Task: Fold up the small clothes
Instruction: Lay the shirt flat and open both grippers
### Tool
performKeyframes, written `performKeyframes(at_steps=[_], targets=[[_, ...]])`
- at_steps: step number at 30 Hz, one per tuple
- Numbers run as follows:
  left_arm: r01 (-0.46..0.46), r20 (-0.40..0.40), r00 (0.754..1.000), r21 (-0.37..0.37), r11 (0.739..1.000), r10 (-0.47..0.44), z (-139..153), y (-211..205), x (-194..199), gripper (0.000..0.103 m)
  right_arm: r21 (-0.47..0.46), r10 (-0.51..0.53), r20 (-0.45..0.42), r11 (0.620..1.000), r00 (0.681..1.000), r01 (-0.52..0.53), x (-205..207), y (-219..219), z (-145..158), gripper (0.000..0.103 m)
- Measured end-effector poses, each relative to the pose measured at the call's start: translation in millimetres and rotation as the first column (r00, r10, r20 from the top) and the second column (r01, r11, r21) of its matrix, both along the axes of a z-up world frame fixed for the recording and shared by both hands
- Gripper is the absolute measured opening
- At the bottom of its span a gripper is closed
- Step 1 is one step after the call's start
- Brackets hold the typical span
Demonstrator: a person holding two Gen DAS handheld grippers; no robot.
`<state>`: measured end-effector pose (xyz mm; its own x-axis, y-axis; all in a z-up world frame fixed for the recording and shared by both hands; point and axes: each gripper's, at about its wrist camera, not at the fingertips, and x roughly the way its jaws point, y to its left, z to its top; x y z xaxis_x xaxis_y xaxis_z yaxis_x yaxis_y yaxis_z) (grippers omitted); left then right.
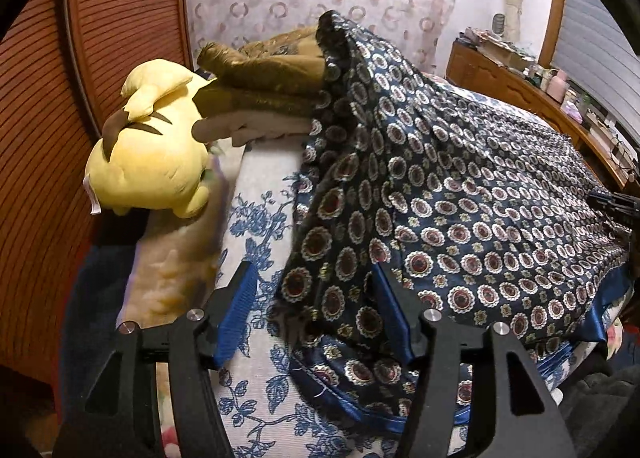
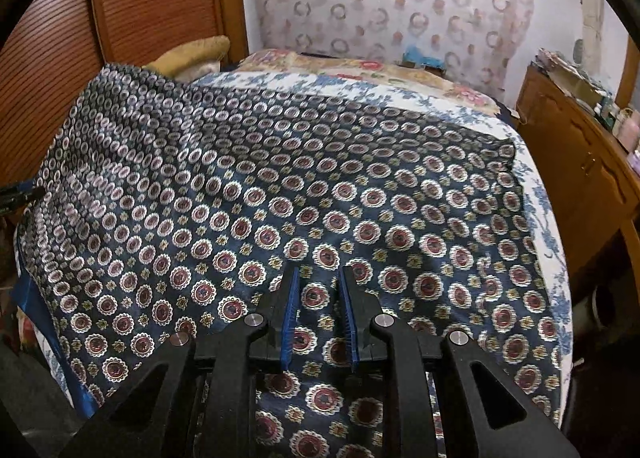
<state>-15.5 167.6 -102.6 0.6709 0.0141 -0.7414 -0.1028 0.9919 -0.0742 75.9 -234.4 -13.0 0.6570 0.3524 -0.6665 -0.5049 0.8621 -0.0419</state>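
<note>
A dark navy cloth (image 1: 460, 218) printed with red-and-white medallions is spread over the bed. In the left wrist view its left part stands up in a tall peak (image 1: 340, 42), and its near corner droops down. My left gripper (image 1: 314, 274) is open wide. That corner hangs loose between its blue pads (image 1: 240, 298) and neither pad presses on it. In the right wrist view the cloth (image 2: 280, 186) lies mostly flat. My right gripper (image 2: 319, 272) hovers low over it, and the narrow gap between its pads (image 2: 290, 314) holds nothing.
The bed has a white sheet with blue flowers (image 1: 260, 226). A yellow plush toy (image 1: 152, 154) and folded olive-brown blankets (image 1: 264, 74) sit at its left edge, against a slatted wooden panel (image 1: 40, 138). A cluttered wooden dresser (image 2: 580, 162) runs along the right side.
</note>
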Motion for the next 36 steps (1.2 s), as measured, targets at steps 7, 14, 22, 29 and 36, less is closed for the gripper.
performKeyframes(at_steps=[7,14,22,29,36], targets=[[-0.012,-0.014,1.0,0.012,1.0,0.012,-2,1,-1,0.061,0.001,0.02,0.016,1.0,1.0,-0.02,1,3,-10,0.043],[-0.026,-0.009,1.0,0.008,1.0,0.026,-4,3,-10,0.061,-0.011,0.018,0.01,1.0,1.0,-0.018,0,9,-15,0.066],[-0.053,0.006,0.999,0.019,0.998,0.053,-5,-1,-11,0.061,-0.02,0.018,0.013,1.0,1.0,-0.018,-2,8,-14,0.071],[-0.036,0.01,0.999,0.03,0.999,0.036,-5,-6,-11,0.05,-0.02,0.019,0.013,1.0,1.0,-0.019,-2,4,-12,0.071],[-0.011,0.012,1.0,0.0,1.0,0.011,-4,-8,-11,0.039,-0.02,0.02,0.013,1.0,1.0,-0.019,-2,3,-12,0.071]])
